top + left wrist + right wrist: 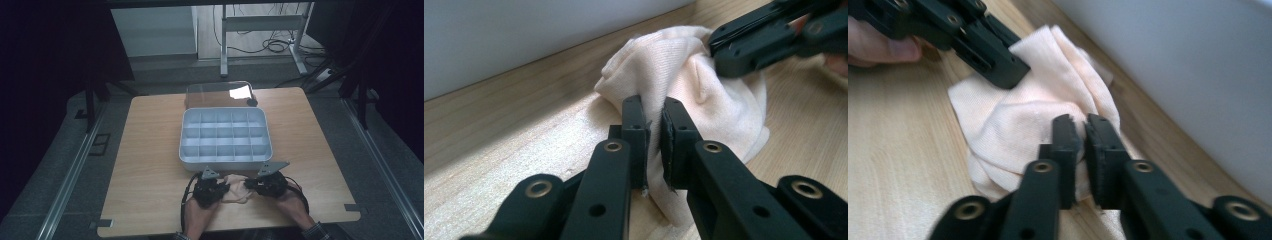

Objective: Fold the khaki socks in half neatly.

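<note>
In the high view, a crumpled pale peach cloth lies on the light wooden table just in front of the white plastic compartment tray, on the person's side of it, and both hand-held tools meet at it: the left gripper at the cloth's left end, the right gripper at its right end, each under a grey three-cornered plate. The jaws themselves are too small and dark here to read, and the person's forearms are cut off by the bottom edge. Behind the tray a clear lid stands partly lost in glare. In the left gripper view, the left gripper has its two black jaws pinched narrow on a fold of the cloth, with the tray's white wall close behind (the cloth's underside is hidden by the jaws); the right gripper bites the far end, its body cut off at the corner. In the right gripper view, slightly blurred, the right gripper is likewise clamped on a fold of cloth beside the tray wall, and the left gripper grips the opposite corner.
</note>
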Tool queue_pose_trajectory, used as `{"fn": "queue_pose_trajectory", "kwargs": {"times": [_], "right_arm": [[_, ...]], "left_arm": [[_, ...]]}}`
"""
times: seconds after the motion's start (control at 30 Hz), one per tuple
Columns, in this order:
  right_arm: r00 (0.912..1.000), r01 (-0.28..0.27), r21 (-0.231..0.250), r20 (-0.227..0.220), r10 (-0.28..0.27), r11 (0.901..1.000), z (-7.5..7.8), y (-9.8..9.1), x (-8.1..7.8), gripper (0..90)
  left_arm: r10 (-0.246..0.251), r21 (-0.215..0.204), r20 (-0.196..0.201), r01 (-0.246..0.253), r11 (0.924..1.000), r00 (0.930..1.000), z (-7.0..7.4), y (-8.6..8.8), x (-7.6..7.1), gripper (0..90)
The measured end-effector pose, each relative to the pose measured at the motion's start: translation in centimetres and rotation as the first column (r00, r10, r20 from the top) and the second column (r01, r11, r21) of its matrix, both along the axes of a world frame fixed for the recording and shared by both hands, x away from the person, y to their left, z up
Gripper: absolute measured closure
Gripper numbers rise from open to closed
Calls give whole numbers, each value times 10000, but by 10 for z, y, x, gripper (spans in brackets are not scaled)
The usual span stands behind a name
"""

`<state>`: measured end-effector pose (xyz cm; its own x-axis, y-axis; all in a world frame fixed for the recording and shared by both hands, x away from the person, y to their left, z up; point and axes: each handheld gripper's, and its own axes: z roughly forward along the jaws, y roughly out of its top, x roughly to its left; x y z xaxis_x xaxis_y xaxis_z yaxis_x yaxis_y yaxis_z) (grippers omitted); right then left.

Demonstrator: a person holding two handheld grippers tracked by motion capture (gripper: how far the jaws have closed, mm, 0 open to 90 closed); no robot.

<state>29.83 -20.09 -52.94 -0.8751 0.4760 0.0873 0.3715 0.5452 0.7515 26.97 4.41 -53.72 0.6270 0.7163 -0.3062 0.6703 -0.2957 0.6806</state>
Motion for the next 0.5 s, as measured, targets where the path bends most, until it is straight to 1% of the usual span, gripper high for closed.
{"fn": "queue_pose_trajectory", "kwargs": {"times": [0.1,0.17,0.23,0.3,0.33,0.4,0.47,0.5], "right_arm": [[9998,-24,326,213,17,9995,11,0,-3,876],[9996,-137,544,248,124,9984,19,3,-3,885],[9989,-308,443,358,292,9985,23,12,-3,888],[9982,-464,206,393,456,9987,23,21,-1,888],[9981,-477,179,390,469,9987,22,24,0,888],[9983,-531,308,263,523,9981,20,29,1,890],[9979,-527,292,379,516,9982,21,32,0,890],[9979,-474,365,447,458,9982,23,32,0,890]], "left_arm": [[15,27,-26,-15,10000,10000,2,-1,0,826],[20,69,-33,-19,10000,10000,2,-1,1,826],[50,90,-29,-49,9999,10000,3,-2,1,825],[41,166,17,-42,9999,10000,3,-2,1,822],[43,201,25,-43,9998,10000,3,-2,0,821],[56,265,43,-57,9996,10000,3,-3,0,817],[52,363,100,-56,9993,9999,4,-4,-1,813],[44,387,124,-49,9992,9999,4,-4,-1,812]]}}
